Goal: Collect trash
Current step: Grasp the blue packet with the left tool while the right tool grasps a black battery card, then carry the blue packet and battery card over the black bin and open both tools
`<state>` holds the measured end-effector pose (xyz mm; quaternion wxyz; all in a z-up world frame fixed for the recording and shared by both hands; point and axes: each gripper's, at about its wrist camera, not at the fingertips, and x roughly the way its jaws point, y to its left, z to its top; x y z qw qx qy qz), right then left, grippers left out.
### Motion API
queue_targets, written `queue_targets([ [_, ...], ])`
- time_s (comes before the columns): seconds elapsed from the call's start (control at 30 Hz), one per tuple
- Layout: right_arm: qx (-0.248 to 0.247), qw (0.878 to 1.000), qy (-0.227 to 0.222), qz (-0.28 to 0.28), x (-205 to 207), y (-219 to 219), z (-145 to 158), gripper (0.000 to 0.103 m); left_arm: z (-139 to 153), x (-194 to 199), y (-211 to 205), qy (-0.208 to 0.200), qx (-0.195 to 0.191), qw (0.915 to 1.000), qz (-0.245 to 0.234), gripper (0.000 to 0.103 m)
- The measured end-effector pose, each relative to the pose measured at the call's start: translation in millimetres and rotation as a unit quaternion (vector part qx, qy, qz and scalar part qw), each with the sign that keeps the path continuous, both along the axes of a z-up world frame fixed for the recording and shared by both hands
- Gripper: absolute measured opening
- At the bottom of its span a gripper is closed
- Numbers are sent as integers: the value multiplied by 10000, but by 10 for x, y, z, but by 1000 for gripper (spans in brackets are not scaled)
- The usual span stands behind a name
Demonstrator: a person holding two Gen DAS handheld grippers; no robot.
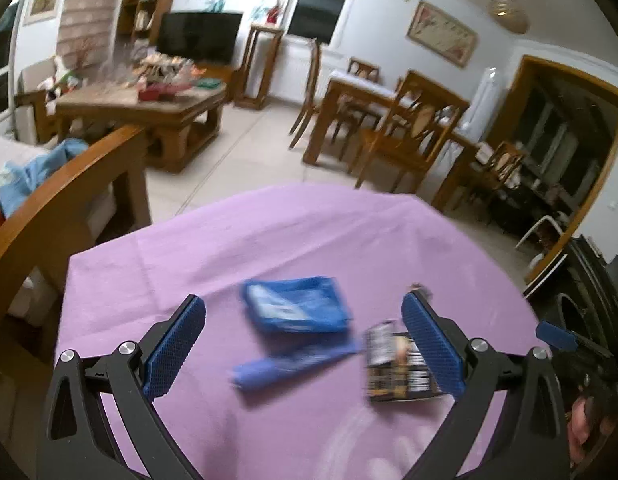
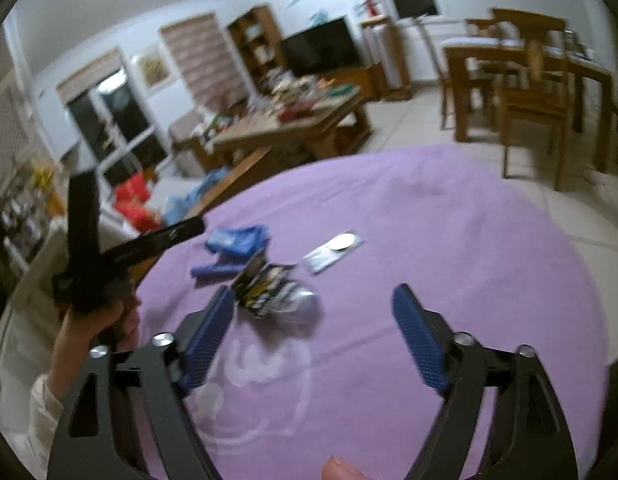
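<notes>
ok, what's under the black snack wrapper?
Under the black snack wrapper only the purple tablecloth shows around its edges, with crumpled silver foil beside it. Whatever lies directly beneath is covered. The blue wrapper sits apart, behind it.

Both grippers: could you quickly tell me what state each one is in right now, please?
Left gripper: open, holding nothing, above the blue wrapper.
Right gripper: open, holding nothing, near the black crumpled wrapper.
</notes>
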<state>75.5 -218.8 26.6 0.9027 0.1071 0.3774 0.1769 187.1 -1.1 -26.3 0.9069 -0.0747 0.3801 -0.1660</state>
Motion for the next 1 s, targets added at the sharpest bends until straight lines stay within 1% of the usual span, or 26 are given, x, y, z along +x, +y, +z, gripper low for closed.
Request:
queue_targets([
  [0.13,-249,9988,245,347,189,334,-192,85,-102,220,6,279,135,9994,-179,98],
  [0.17,-375,9979,316,429,280,472,-227,85,-141,259,10,344,158,9990,-226,98],
  [0.2,-437,9973,355,470,286,443,-271,85,-171,289,10,394,168,9988,-253,98],
  [0.27,-616,9950,503,597,417,609,-343,85,-220,396,13,482,166,9982,-328,96],
  [0.3,-688,9942,552,616,432,610,-375,85,-233,420,23,487,149,9980,-370,96],
  [0.33,-756,9934,601,624,478,652,-406,85,-247,404,31,490,124,9978,-433,90],
  [0.37,-804,9925,662,641,530,696,-438,85,-256,399,19,510,99,9975,-483,81],
  [0.4,-825,9919,710,655,575,733,-467,84,-280,375,15,546,57,9970,-544,75],
  [0.43,-852,9913,748,669,611,772,-497,76,-309,382,8,604,-7,9963,-616,66],
  [0.47,-889,9908,774,672,664,832,-534,63,-334,367,5,601,-12,9961,-641,62],
  [0.5,-870,9904,796,718,681,858,-554,57,-333,346,-9,539,30,9964,-658,58],
  [0.53,-868,9899,814,772,724,910,-587,43,-337,334,-17,517,59,9963,-690,50],
  [0.57,-896,9888,818,866,721,956,-611,37,-354,326,-22,528,41,9959,-736,41],
  [0.6,-915,9886,790,898,716,976,-621,35,-359,317,-31,521,55,9958,-749,39],
  [0.63,-938,9886,740,912,708,1003,-633,30,-355,306,-19,499,43,9959,-753,36],
  [0.7,-950,9892,668,899,691,1002,-622,26,-344,301,-17,432,41,9963,-737,32],
  [0.77,-875,9907,587,859,677,961,-590,18,-312,276,1,318,45,9969,-723,30],
  [0.83,-751,9925,532,802,649,880,-540,13,-287,253,21,234,0,9970,-737,29],
  [0.9,-553,9944,491,756,595,767,-478,11,-246,237,57,166,-151,9969,-750,26],
  [0.93,-468,9951,468,736,558,714,-444,11,-205,203,89,82,-281,9967,-762,23],
  [1.0,-424,9961,385,672,458,622,-368,11,-112,178,89,-52,-307,9970,-712,20],
])
